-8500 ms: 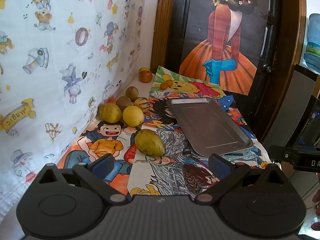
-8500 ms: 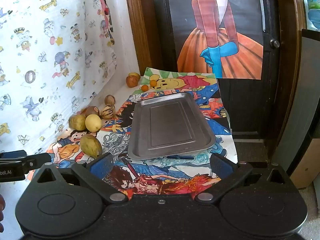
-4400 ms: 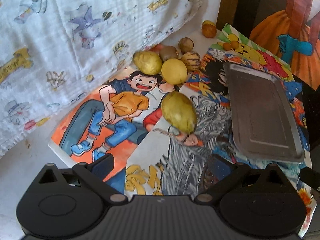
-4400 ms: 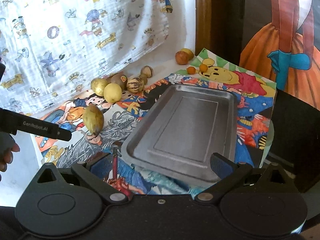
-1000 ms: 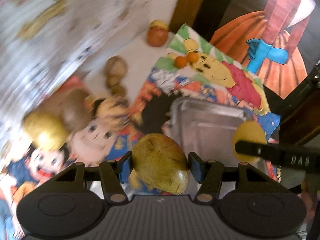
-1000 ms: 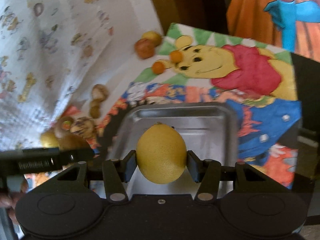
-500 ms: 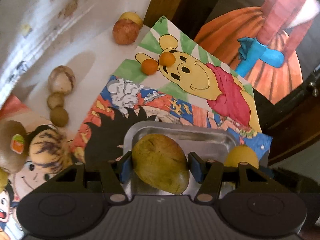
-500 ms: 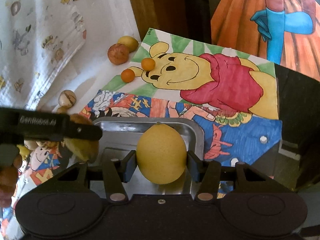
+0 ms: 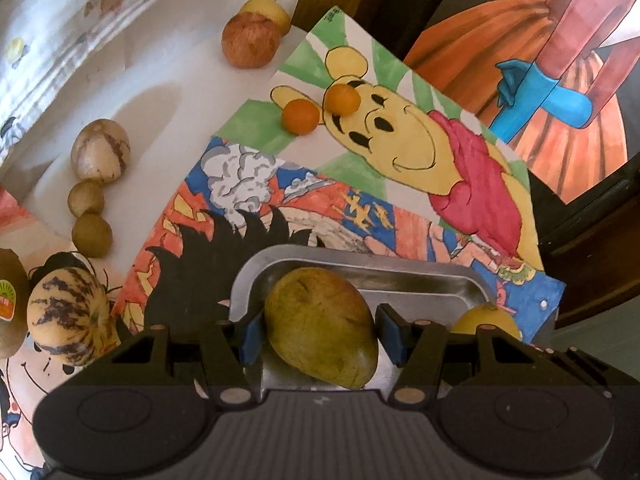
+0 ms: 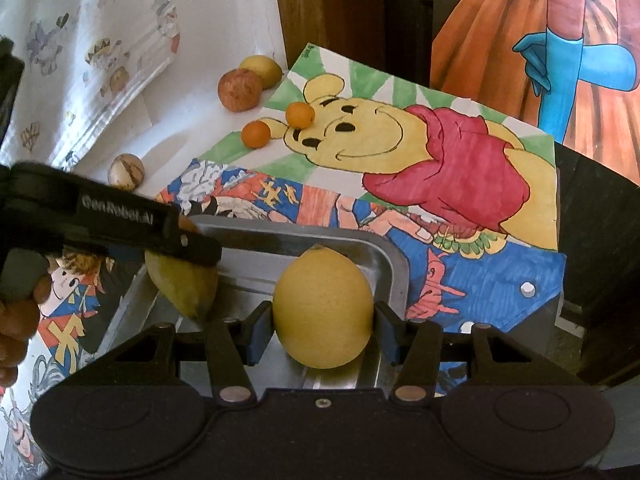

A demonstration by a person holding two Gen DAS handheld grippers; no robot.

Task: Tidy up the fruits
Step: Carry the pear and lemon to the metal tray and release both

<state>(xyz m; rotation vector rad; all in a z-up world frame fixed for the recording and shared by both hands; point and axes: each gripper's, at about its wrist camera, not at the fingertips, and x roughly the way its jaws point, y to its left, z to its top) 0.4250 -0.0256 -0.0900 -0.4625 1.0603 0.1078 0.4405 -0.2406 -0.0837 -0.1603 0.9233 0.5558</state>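
A white desk stands against a wall hung with a cartoon-printed white cloth, beside a dark wooden door bearing a painting of an orange skirt. Bright cartoon posters cover most of the desk, the farthest showing a yellow bear in a red shirt. A rectangular silver metal tray lies on the posters, nearest the cameras.

The left tool grips a large green-yellow mango between its blue pads, over the tray's far left corner; its jaws are closing slightly on the fruit. The right tool is clamped on a round yellow lemon, over the tray's far right corner. Whether either fruit touches the tray floor is hard to tell.

Loose fruit lies on the desk left of the tray: a purple-streaked yellow melon, a reddish apple with a yellow fruit behind it, a pale brown-streaked round fruit, two small olive-brown round fruits and two tiny oranges on the bear poster.
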